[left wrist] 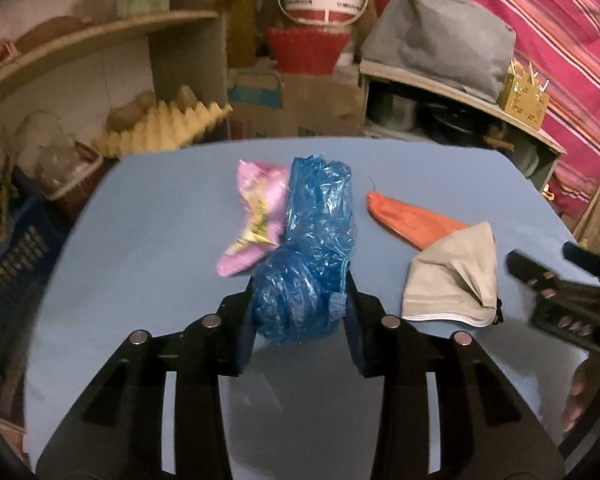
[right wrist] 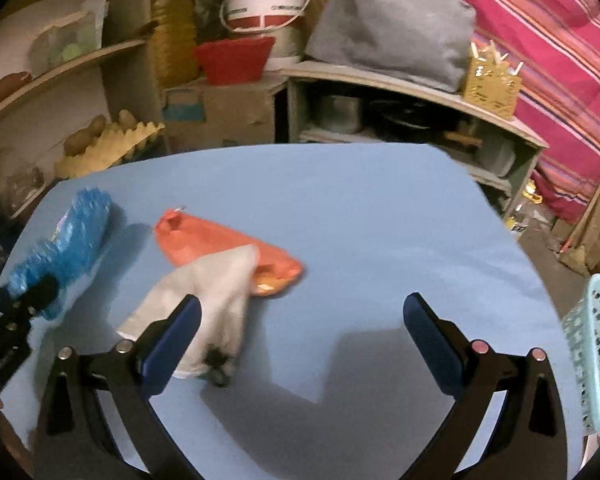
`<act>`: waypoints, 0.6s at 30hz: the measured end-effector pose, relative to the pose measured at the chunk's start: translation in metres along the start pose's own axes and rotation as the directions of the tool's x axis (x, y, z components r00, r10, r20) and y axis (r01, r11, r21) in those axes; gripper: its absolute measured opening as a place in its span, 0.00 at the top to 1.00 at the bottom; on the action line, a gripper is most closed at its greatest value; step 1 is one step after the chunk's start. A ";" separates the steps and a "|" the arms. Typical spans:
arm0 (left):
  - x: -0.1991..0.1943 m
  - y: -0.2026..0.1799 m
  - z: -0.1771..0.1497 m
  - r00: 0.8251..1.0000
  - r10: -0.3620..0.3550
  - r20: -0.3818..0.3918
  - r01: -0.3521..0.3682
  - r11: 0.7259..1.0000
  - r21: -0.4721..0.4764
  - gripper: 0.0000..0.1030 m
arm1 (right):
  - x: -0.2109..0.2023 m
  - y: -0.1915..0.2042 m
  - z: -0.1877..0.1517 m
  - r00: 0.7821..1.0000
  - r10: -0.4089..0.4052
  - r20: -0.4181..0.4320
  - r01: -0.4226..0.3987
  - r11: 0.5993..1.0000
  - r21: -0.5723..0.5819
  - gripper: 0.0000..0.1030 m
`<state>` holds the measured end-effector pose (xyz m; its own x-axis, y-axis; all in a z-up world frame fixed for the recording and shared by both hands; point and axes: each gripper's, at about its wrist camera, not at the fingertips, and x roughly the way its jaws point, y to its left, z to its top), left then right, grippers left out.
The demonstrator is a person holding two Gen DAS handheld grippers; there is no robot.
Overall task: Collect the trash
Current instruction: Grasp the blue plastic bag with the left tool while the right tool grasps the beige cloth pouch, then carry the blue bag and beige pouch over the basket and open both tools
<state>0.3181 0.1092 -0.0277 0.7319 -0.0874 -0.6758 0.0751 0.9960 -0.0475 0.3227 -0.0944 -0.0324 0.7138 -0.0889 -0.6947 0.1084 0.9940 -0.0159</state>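
The left gripper [left wrist: 300, 300] was pinching the crumpled blue plastic bag [left wrist: 312, 248], its pads pressed against the bag's near, bunched end while the rest of the bag stretched away ahead of it over the blue table [left wrist: 160, 240]. Touching the bag's left side, just ahead and left of that gripper, lay one pink wrapper [left wrist: 256, 220]. Ahead and to its right lay one orange pouch [left wrist: 412, 220], with one beige cloth piece [left wrist: 452, 280] overlapping the pouch's near end.

The right gripper [right wrist: 300, 320] was spread wide with nothing between its fingers. Its left finger stood in front of the beige cloth piece, hiding part of it; the orange pouch lay just beyond, ahead and left. A small dark lump [right wrist: 220, 364] sat at the cloth's near edge; what it was could not be told. To this gripper's far right, off the table's edge, stood one pale blue perforated basket [right wrist: 596, 352]. Behind the table were cluttered shelves [right wrist: 412, 84], a white bucket [right wrist: 266, 0] and a striped pink cloth [right wrist: 560, 60].
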 end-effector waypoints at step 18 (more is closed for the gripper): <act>-0.026 0.053 -0.003 0.996 0.090 0.017 -0.089 0.992 -0.090 0.65 | 0.017 0.039 -0.025 0.983 0.157 -0.095 -0.159 0.987 -0.013 0.67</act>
<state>0.3013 0.1648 -0.0151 0.7468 0.0027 -0.6651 -0.0516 0.9972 -0.0538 0.3221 -0.0556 -0.0629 0.6532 0.0746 -0.7535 -0.0153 0.9962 0.0854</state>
